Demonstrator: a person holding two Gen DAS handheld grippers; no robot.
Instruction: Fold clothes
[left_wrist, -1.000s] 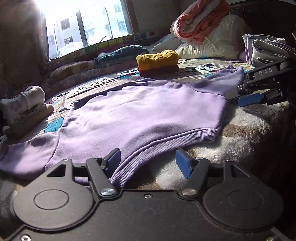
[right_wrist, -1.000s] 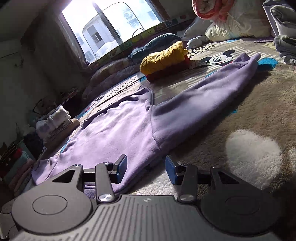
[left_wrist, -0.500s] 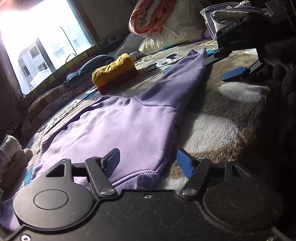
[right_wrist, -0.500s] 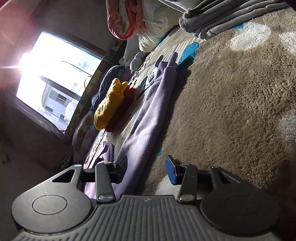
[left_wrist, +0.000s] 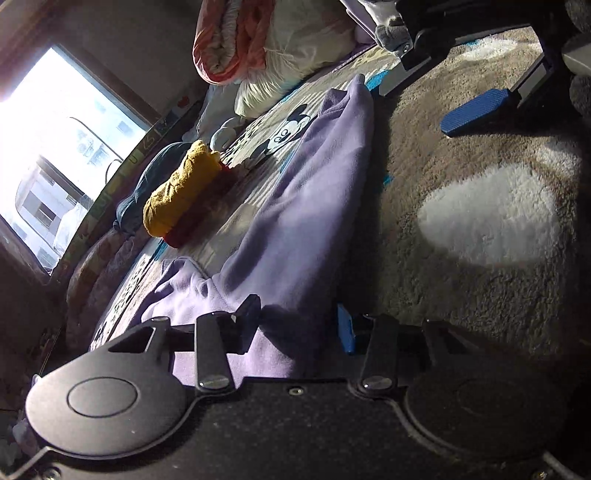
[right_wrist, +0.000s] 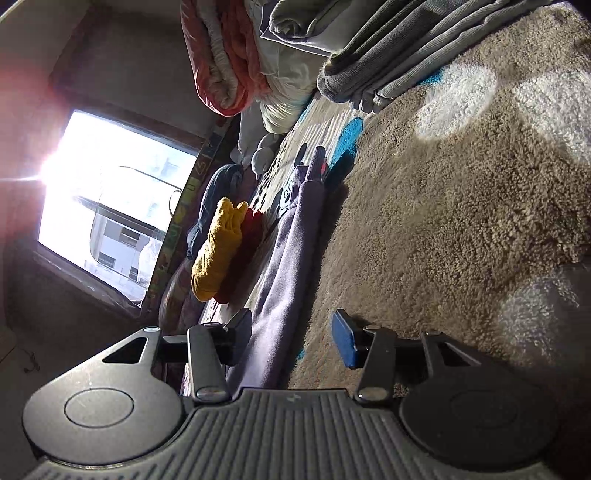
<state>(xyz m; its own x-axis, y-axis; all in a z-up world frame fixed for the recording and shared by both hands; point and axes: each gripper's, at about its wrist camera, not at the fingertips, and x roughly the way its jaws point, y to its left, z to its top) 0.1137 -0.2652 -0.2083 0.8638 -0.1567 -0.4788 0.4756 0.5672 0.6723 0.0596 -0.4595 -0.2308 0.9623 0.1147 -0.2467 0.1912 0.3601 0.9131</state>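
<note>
My left gripper (left_wrist: 299, 325) and right gripper (right_wrist: 291, 334) both gape wide, gripping nothing, straddling the soft, floppy lilac fleece sweatshirt (left_wrist: 295, 229) running lower centre to upper right on the shaggy brown blanket (left_wrist: 461, 288). I'd pinch its sleeve edge.

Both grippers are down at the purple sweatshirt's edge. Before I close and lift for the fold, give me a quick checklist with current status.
1. Left gripper open with fabric between the jaws: ok, the purple sweatshirt lies in the gap.
2. Right gripper open with fabric between the jaws: ok, the sleeve runs through the gap.
3. Only one layer caught, no brown blanket pile: cannot tell.
4. Sleeve lying straight: ok, it stretches flat toward the cuff.
5. Landing area free of the yellow folded garment: ok, it sits apart, beyond the sweatshirt.
6. Far sleeve and hem laid flat: cannot tell, out of view.
</note>
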